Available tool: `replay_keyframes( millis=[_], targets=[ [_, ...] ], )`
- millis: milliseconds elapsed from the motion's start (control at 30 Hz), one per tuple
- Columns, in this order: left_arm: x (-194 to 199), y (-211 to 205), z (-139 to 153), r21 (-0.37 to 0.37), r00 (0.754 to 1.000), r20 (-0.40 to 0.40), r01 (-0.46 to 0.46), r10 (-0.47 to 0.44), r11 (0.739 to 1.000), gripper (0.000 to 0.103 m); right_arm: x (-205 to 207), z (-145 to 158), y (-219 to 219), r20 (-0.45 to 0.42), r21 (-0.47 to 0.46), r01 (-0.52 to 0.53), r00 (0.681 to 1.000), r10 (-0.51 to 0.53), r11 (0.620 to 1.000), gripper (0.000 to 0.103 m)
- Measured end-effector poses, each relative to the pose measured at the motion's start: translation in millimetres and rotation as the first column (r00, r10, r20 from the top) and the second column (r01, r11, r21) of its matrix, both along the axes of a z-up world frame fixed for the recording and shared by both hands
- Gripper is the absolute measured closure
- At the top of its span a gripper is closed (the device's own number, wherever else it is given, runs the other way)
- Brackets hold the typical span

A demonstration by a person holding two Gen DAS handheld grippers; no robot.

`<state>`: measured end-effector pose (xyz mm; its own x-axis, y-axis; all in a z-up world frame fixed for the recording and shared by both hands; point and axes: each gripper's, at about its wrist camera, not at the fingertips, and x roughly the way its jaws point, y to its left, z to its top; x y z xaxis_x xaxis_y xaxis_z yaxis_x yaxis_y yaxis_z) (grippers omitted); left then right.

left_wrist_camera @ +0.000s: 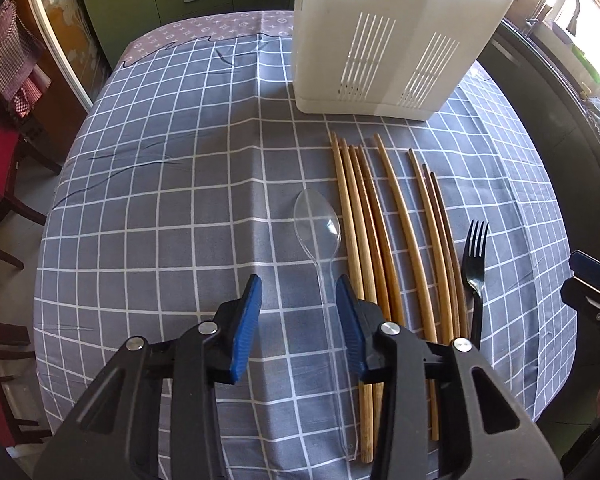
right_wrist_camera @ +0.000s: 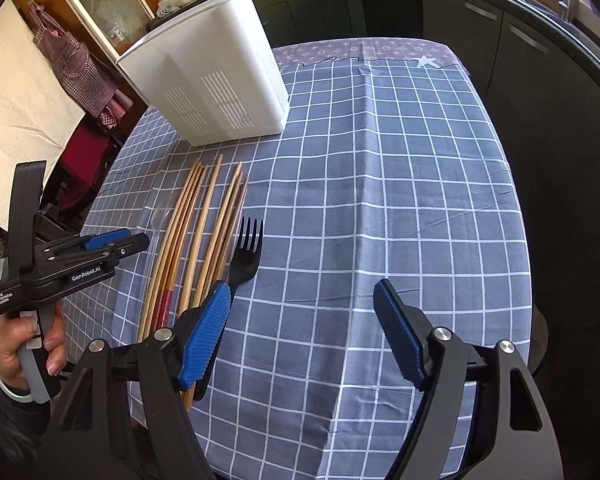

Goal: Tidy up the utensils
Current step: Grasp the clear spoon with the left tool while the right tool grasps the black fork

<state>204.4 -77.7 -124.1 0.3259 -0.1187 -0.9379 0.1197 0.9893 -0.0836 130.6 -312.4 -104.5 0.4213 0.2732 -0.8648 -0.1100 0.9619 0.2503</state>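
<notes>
- My left claw (left_wrist_camera: pixel 299 294), parted, straddles the clear spoon (left_wrist_camera: pixel 318 220); centre its handle between the pads before closing.
- My right claw (right_wrist_camera: pixel 302 302), wide open and empty, should shift over the black fork (right_wrist_camera: pixel 246 256).

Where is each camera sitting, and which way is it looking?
Left wrist: rides the left tongs, looking down at the spoon; its own blue fingers show, plus the right tongs' tip at the edge.
Right wrist: rides the right tongs, looking down at the fork; its fingers show, plus a hand holding the left tongs.
Both see: chopsticks, holder, checked cloth.
</notes>
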Motion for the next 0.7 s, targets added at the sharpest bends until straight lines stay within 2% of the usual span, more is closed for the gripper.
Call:
replay_keyframes(
  millis=[167,300,433,533,700],
  targets=[
    [11,-5,-8,-0.008,0.999,-0.033,0.007,-0.007,1.000,0.067,2,1,6,0.003,-0.027,-0.005,1.000,0.005,1.000,0.037],
    [20,-11,-9,0.017,1.000,-0.021,0.007,-0.006,1.000,0.070,4,1,8,0.005,-0.040,-0.012,1.000,0.012,0.999,0.041],
    [25,-16,-10,0.036,1.000,-0.015,0.015,-0.014,0.999,0.083,6,-1,11,-0.004,-0.058,-0.022,1.000,0.022,0.998,0.046],
    [28,-19,-11,0.023,1.000,-0.018,0.023,-0.022,0.999,0.093,9,-4,14,-0.014,-0.073,-0.029,1.000,0.028,0.997,0.047],
    [24,-18,-11,0.016,0.999,-0.006,0.035,-0.035,0.999,0.093,13,-8,17,-0.046,-0.060,-0.035,0.998,0.032,0.998,0.047]
  ],
)
